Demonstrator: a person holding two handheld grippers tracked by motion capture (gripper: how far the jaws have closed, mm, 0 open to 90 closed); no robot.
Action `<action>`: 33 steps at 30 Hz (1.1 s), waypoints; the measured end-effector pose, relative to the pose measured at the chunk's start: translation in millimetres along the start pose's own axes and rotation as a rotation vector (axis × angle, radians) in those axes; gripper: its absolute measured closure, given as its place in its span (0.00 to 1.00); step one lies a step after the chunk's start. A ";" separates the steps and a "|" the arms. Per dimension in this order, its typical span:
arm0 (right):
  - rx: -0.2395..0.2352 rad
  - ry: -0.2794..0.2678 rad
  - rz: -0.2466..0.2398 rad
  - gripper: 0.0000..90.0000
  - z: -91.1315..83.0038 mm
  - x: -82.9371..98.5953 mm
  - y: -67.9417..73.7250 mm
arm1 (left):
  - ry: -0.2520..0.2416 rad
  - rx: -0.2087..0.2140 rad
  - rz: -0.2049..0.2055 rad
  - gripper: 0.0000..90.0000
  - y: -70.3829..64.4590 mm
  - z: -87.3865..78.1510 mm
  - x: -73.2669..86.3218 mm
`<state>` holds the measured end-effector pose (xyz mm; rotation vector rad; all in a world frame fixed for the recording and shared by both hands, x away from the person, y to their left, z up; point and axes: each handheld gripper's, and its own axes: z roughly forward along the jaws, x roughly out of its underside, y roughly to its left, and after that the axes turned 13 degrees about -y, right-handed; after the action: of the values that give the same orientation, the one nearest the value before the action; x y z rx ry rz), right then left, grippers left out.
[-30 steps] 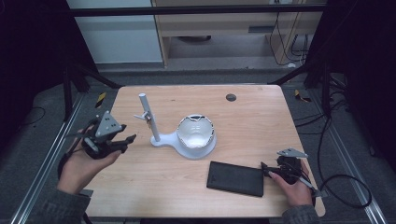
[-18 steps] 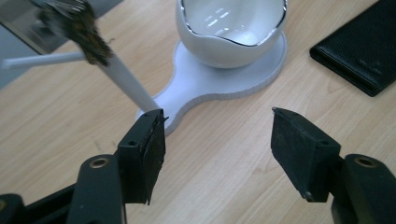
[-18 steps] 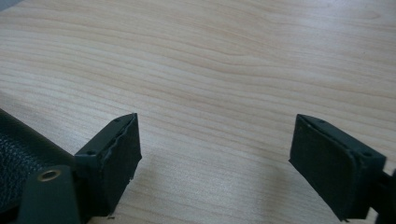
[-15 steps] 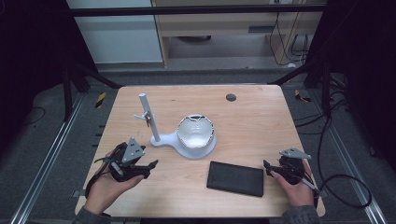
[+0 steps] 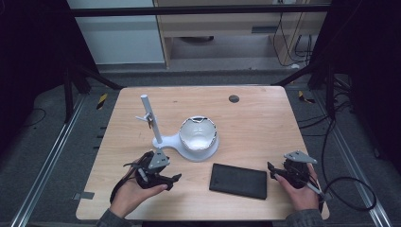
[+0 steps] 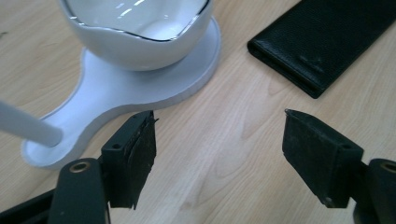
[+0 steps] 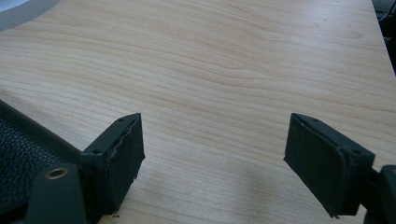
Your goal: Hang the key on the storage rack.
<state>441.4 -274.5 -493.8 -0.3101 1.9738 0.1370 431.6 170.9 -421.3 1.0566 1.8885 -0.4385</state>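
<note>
A black wallet lies flat near the table's front edge, between my two hands. A white bowl rests on a white stand base with an upright post. My left gripper sits low at the front left, open, jaws apart over bare wood just short of the base; the bowl and wallet lie beyond it. My right gripper rests open at the front right, beside the wallet's right end, whose edge shows at its left jaw.
The wooden table has a small dark round hole near its far edge. A small hook or clip hangs on the post. Metal rails and cables run along the floor on both sides.
My left hand has come in from the left edge toward the table's front middle, ending low beside the stand base. The right gripper has barely shifted.
</note>
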 end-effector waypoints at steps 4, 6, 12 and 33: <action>-0.005 0.000 -0.009 0.21 -0.4 -0.4 0.6 | 0.011 0.017 0.016 0.30 -5.3 8.3 -2.0; -0.005 0.001 -0.011 0.21 -0.4 -0.3 0.6 | 0.019 0.035 0.024 0.30 -8.5 13.8 -2.8; -0.006 0.000 -0.006 0.19 -0.3 -0.5 -0.1 | 0.038 0.073 0.032 0.31 -13.9 25.8 -4.0; -0.011 -0.013 -0.019 0.28 -1.7 -2.2 1.4 | 0.064 0.247 -0.002 0.78 -18.9 52.6 -4.3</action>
<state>440.3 -273.2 -491.1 -0.3343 1.9577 0.1373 445.4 123.4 -447.8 1.2423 1.9261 -0.6595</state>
